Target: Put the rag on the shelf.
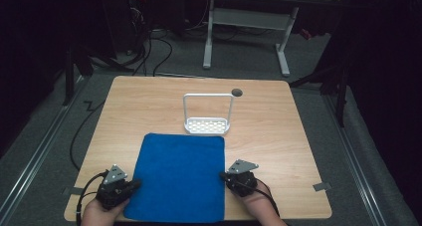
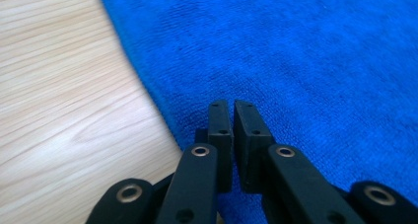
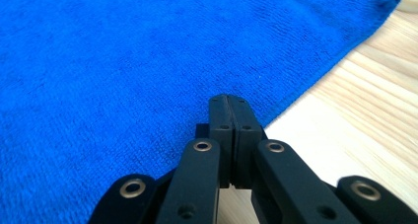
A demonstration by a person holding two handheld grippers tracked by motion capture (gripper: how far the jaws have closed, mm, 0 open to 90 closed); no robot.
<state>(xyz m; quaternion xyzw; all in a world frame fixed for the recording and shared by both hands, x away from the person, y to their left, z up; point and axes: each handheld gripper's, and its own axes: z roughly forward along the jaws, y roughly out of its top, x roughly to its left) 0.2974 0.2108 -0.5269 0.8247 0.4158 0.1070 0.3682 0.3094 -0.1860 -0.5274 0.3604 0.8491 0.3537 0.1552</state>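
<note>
Basically, a blue towel (image 1: pixel 180 175) lies flat on the near middle of a light wooden table (image 1: pixel 278 131), its near edge almost at the table's near edge and its far edge just short of a white wire rack (image 1: pixel 207 117). Bare wood runs wide on both sides of the towel and beyond the rack to the far edge.

Left gripper (image 1: pixel 133 185) sits at the towel's near left edge, held by the person's left hand (image 1: pixel 102 213); in the left gripper view (image 2: pixel 232 108) its jaws stand a narrow slit apart with nothing between them, tips over the towel just inside its curved left border. Right gripper (image 1: pixel 223 176) sits at the towel's right edge in the right hand (image 1: pixel 259 203); in the right gripper view (image 3: pixel 230 101) its jaws are pressed together, empty, tips over the towel's edge where blue meets wood.

Towel surface looks smooth, terry texture, no clear folds. The rack stands upright with a tall loop handle and a perforated base, well apart from both grippers. A small dark round hole or cap (image 1: pixel 237 92) sits near the far edge, just right of the rack.

Room is dim: grey carpet floor (image 1: pixel 45 136), black cables (image 1: pixel 149 52) trailing far left, a white-legged desk (image 1: pixel 249 22) beyond the table. Tape tabs (image 1: pixel 321 186) mark the near corners.
</note>
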